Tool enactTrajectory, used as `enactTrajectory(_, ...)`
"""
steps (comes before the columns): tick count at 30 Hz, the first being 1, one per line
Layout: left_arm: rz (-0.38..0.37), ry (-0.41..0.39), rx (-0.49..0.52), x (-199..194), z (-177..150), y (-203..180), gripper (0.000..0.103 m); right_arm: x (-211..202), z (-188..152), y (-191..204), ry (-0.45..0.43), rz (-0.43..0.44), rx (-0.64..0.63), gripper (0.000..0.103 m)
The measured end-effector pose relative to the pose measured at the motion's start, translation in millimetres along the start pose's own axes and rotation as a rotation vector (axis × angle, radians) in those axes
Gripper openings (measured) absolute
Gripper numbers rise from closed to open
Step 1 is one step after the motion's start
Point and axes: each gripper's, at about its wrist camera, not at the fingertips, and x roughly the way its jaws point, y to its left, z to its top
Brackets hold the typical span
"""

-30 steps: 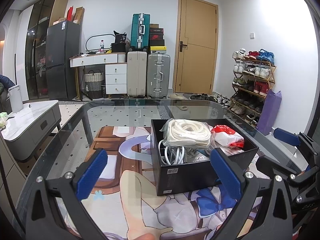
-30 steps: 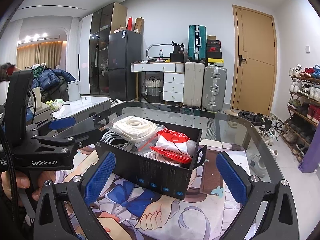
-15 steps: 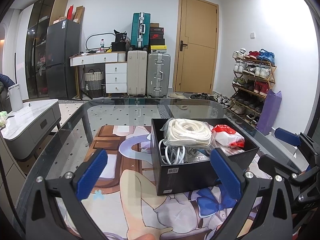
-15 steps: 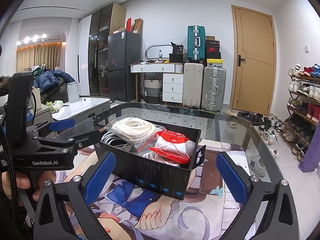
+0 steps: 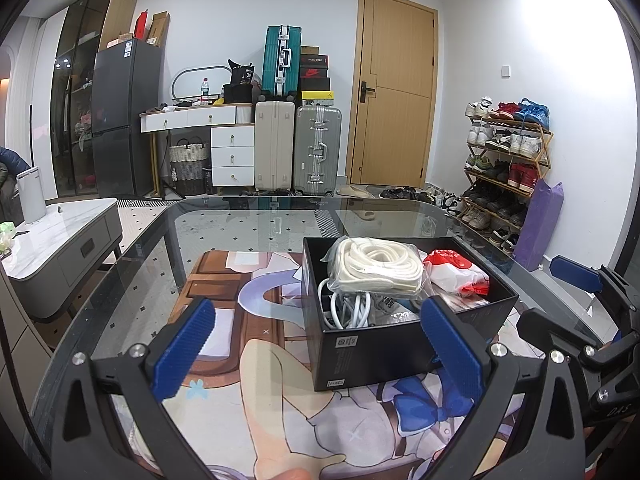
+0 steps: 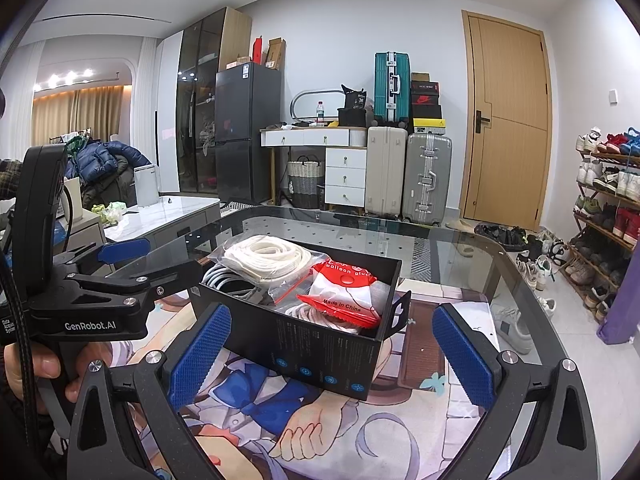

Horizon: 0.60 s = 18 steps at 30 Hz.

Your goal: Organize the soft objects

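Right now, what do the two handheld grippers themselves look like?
Both match: the left gripper and right gripper have black angular frames with silver screws and blue, ribbed finger pads. In the right wrist view, the left unit's side reads "GenRobot.AI" in white, and a black braided cable runs beside it.

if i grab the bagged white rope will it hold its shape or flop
The rope will likely flop: it is loosely coiled in a thin clear bag. The plastic looks slick and may slip. It is probably light, resting on cables in the box.
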Motion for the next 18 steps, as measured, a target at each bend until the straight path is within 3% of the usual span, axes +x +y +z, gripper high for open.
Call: enactTrajectory(18,0.002,0.002,0.001,0.5,-2.4,1.2,0.103,0.0,-0.1,0.1,0.001,0.001,0.0,0.102)
